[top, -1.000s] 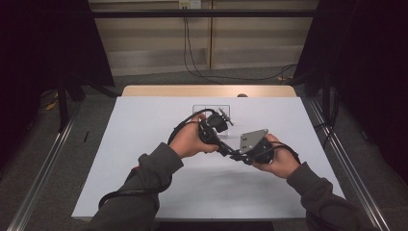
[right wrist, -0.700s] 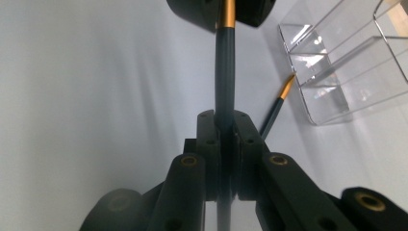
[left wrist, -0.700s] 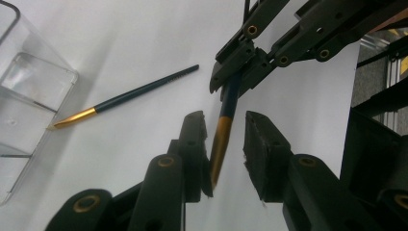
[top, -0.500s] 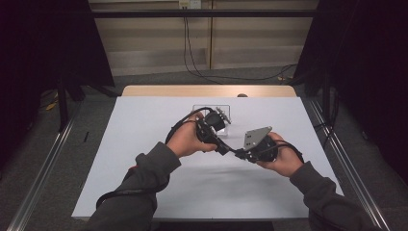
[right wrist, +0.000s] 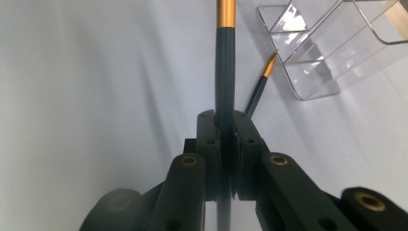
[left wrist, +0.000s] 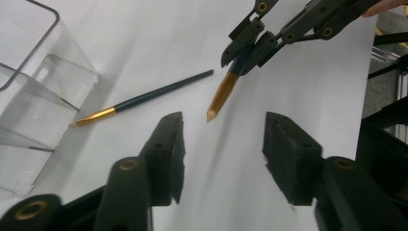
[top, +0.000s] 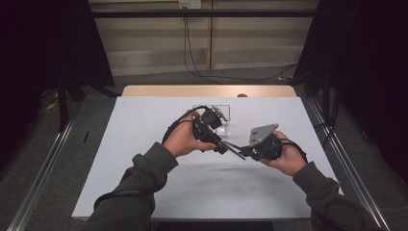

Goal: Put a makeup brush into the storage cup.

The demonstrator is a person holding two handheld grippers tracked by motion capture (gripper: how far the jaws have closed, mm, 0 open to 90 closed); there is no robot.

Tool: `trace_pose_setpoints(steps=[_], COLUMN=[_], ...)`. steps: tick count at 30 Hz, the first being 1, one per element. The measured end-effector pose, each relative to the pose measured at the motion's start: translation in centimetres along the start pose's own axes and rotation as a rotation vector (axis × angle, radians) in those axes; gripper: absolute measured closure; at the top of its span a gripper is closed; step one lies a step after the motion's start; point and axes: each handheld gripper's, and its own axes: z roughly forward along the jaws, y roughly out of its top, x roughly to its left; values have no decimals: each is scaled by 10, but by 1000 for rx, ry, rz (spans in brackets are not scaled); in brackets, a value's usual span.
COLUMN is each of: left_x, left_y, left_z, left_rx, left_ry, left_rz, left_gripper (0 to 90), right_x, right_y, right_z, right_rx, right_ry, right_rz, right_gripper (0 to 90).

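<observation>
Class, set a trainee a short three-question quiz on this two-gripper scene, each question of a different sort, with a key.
1. True or false: the right gripper is shut on a dark teal paintbrush with a gold ferrule.
2. Where does the second dark teal, gold-ferruled brush lie?
A. inside the clear plastic organiser
B. on the white table sheet, its tip by the organiser
C. in the left gripper
3. Fill in: the left gripper's jaws are ____.

Key: 1 true; 2 B; 3 open.
</observation>
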Motion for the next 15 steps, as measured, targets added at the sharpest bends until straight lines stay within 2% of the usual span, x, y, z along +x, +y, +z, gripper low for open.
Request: trace_pose_setpoints(steps=[3, 4, 8, 10, 11, 15], left_x=[2, 1, 3, 3, 4, 4], left_y=[-1, -2, -4, -4, -5, -7], left_z=[-1, -1, -2, -2, -2, 0], left_rx=[0, -15, -26, -27, -24, -30], left_ry=[7, 12, 28, 34, 36, 55], left_rz=[9, -8, 3, 2, 16, 16], left_gripper=[414, 396, 322, 313, 306, 251], right_x=[-1, -1, -2, -3, -3, -3], right_y=[-2, -2, -4, -5, -5, -5], right_z=[-1, -1, -1, -2, -2, -3], right_rx=[-10, -11, -22, -32, -33, -41], right_ry=[-2, 0, 2, 2, 2, 4], right_rz=[26, 30, 49, 67, 72, 77], right_gripper=[845, 845, 845, 845, 845, 845])
